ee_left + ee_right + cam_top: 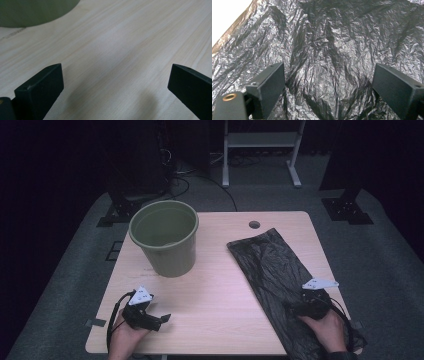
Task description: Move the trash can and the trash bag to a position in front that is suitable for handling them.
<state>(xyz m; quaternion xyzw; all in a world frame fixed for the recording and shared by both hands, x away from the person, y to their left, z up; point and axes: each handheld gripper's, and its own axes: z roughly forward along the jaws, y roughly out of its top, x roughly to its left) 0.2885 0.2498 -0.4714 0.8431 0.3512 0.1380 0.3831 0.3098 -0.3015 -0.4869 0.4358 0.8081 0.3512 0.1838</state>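
Presently my right gripper (295, 306) sits over the near end of the crumpled black plastic bin bag (272, 265), its jaws spread wide with nothing between them; in the right gripper view the wrinkled film (332, 50) spans the whole gap between the two black jaws. I cannot tell whether the jaw tips touch the plastic or hang just above it. My left gripper (161, 319) is likewise wide open and empty, low over the bare pale wooden table (215, 290) at its near left corner, pointing across toward the bag.

The bag lies flat on the right half of the table, its long axis running from the far centre toward the near right edge, where it overhangs slightly. The round olive-green plastic bucket (166, 237) stands upright on the far left, well apart from the bag; its base edge (30, 12) appears in the left gripper view.

Judgement: the right gripper is plainly nearer the bag, which lies directly beneath it and stretches away ahead, so a pinch there is the likely opening move.
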